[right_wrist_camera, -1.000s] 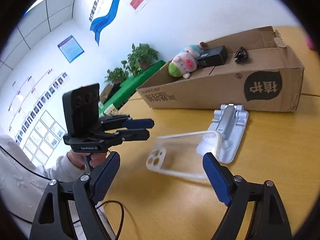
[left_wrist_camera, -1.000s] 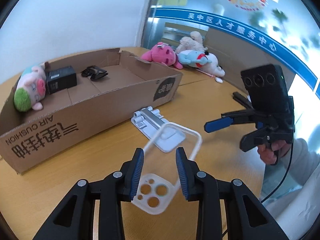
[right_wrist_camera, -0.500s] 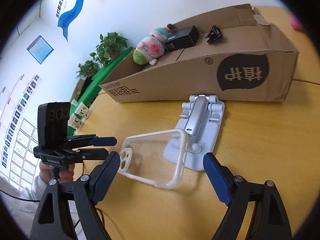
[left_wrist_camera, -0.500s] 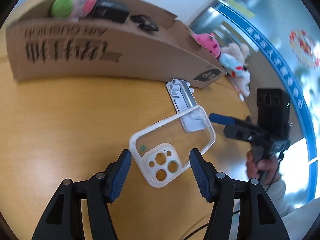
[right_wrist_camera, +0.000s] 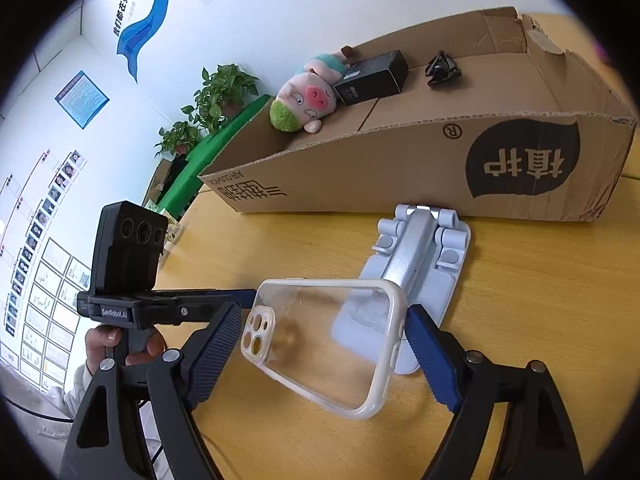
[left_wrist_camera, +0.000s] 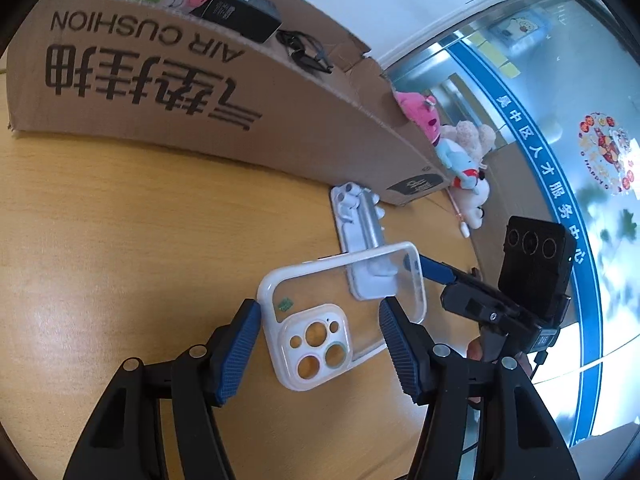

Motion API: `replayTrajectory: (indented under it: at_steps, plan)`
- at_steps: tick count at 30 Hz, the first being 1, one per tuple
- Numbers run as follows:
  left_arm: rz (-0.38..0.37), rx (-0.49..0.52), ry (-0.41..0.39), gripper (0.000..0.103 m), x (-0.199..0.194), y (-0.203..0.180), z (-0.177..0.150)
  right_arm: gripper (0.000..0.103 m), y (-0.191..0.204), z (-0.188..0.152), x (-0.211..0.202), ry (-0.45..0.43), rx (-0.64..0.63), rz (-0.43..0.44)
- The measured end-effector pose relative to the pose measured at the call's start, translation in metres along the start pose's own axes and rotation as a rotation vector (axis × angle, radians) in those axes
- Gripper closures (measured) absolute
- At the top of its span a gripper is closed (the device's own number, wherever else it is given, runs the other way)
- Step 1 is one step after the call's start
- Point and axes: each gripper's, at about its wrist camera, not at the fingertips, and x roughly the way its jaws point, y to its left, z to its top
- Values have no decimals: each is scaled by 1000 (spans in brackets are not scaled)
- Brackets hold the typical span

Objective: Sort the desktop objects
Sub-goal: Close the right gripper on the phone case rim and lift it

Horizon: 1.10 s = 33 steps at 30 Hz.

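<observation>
Since one second ago the left tool (left_wrist_camera: 316, 342) has let go of the clear phone case (left_wrist_camera: 340, 312) and its jaws now stand wide, one on each side of the camera end and not touching it. In the right wrist view the right tool (right_wrist_camera: 324, 344) is also open, with a finger at each end of the case, very near or maybe just touching; I cannot tell which. The case lies in the lower middle of both frames, its far end resting on the grey phone stand (right_wrist_camera: 416, 276), so it is tilted above the bench (left_wrist_camera: 120, 240). The cardboard box (right_wrist_camera: 400, 172) stands behind, in the upper part of the frame. To do this step well, I judge the right tool should close slowly on the white rim, not on the thin clear back, and lift straight up so the stand is not dragged, then carry the case over the box wall
</observation>
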Motion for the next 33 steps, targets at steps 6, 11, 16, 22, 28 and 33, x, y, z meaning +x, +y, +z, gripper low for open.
replayTrajectory:
  at_steps: [6,11,16,22,28,33]
  plan:
    - [-83,148,-78,44,-23,-22,-2,20,19,-3,-15,-37,-92,-14]
    - [-116,248,-80,41,-29,-34,-13,20,37,-18,-24,-32,-189,56]
    - [-71,237,-9,41,-24,-25,-24,20,40,-35,-33,-9,-187,21]
    - [11,166,65,42,-17,-6,-34,22,27,-65,-45,17,-75,-154]
    - [27,183,113,44,-13,-10,-46,54,32,-89,-33,76,-51,-339]
    - [91,217,131,88,-3,-16,-54,72,55,-94,-15,96,-178,-454]
